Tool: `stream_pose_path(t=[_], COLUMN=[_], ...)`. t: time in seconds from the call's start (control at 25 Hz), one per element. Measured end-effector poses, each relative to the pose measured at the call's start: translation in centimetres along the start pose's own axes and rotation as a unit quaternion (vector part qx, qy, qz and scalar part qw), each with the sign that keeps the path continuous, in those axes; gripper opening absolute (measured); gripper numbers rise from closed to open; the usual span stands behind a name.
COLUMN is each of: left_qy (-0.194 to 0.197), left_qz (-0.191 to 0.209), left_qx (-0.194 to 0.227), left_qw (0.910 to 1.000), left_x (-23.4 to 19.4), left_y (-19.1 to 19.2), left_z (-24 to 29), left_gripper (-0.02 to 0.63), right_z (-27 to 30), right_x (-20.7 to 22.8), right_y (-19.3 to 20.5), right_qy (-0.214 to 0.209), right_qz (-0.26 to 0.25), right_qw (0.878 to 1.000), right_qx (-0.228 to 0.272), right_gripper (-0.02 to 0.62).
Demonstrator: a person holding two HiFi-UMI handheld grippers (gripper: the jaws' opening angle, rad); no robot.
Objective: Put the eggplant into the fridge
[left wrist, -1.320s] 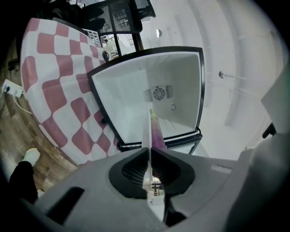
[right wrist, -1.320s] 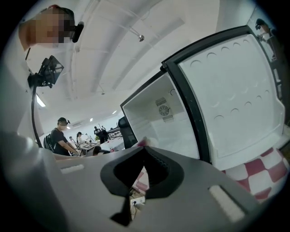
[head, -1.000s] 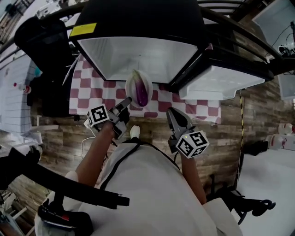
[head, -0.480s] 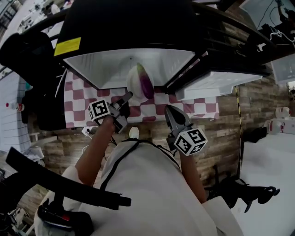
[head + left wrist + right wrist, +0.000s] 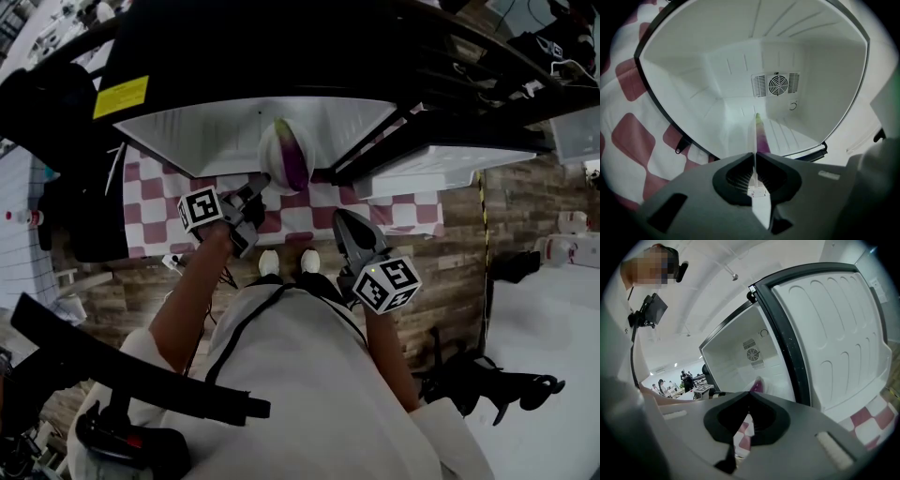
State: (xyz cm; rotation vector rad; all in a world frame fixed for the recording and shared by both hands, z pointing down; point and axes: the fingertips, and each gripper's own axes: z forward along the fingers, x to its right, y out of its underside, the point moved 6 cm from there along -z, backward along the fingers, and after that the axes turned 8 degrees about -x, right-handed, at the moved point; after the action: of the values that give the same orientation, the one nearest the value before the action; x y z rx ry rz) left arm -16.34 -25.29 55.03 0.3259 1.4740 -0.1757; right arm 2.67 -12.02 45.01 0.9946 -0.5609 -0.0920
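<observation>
A purple eggplant (image 5: 292, 157) with a green stem lies on a white plate (image 5: 270, 155). My left gripper (image 5: 258, 185) is shut on the plate's near rim and holds it level at the mouth of the open fridge (image 5: 206, 131). In the left gripper view the plate (image 5: 753, 138) shows edge-on between the jaws, with the eggplant (image 5: 762, 136) beyond it over the fridge floor (image 5: 731, 122). My right gripper (image 5: 339, 218) hangs to the right, short of the fridge, its jaws together with nothing in them. The eggplant's tip (image 5: 756, 385) peeks over them in the right gripper view.
The fridge door (image 5: 441, 164) stands swung open to the right, its white inner liner (image 5: 834, 333) close to my right gripper. A fan vent (image 5: 777, 85) sits on the fridge's back wall. The fridge stands on a red-and-white checked cloth (image 5: 150, 206). The person's shoes (image 5: 270, 262) are near it.
The left gripper has carried the plate with the eggplant forward, from over the checked cloth to the fridge's opening. The right gripper has edged forward a little.
</observation>
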Motion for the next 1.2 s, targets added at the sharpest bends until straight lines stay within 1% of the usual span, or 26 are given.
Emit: stream_pose_path(t=[0.04,0.16,0.4,0.56,0.76,0.88,1.0,1.2], left_qy=[-0.007,0.004,0.005,-0.008,-0.011,-0.004,-0.016,-0.017], left_qz=[-0.003,-0.008,-0.006,-0.006,-0.004,0.002,0.000,0.003], left_qx=[0.004,0.011,0.020,0.017,0.013,0.011,0.008,-0.001], left_qw=[1.0000,0.9999,0.9998,0.9998,0.9998,0.9999,0.9998,0.9998], left_x=[-0.4,-0.8,-2.1,-3.3,-4.6,-5.3,-6.5,-7.7], left_y=[-0.1,-0.4,-1.3,-2.0,-2.7,-3.2,-3.7,-4.6], left_z=[0.1,0.8,1.9,2.6,3.2,3.9,4.6,6.1], left_gripper=[0.028,0.028,0.028,0.028,0.028,0.028,0.029,0.028], right_z=[0.1,0.1,0.7,0.9,1.1,1.1,1.0,1.0], right_x=[0.2,0.5,1.4,1.8,2.1,2.3,2.6,3.2], right_y=[-0.1,-0.5,-1.0,-1.3,-1.0,-0.8,-0.4,-0.3], right_qy=[-0.003,-0.012,-0.018,-0.015,-0.010,-0.006,-0.002,0.009], right_qz=[-0.001,-0.005,-0.015,-0.014,-0.012,-0.010,-0.009,-0.005], right_qw=[1.000,1.000,0.999,1.000,0.999,0.999,0.999,0.999], right_qx=[-0.003,-0.011,-0.022,-0.023,-0.029,-0.035,-0.042,-0.047], right_gripper=[0.008,0.008,0.007,0.007,0.007,0.007,0.007,0.008])
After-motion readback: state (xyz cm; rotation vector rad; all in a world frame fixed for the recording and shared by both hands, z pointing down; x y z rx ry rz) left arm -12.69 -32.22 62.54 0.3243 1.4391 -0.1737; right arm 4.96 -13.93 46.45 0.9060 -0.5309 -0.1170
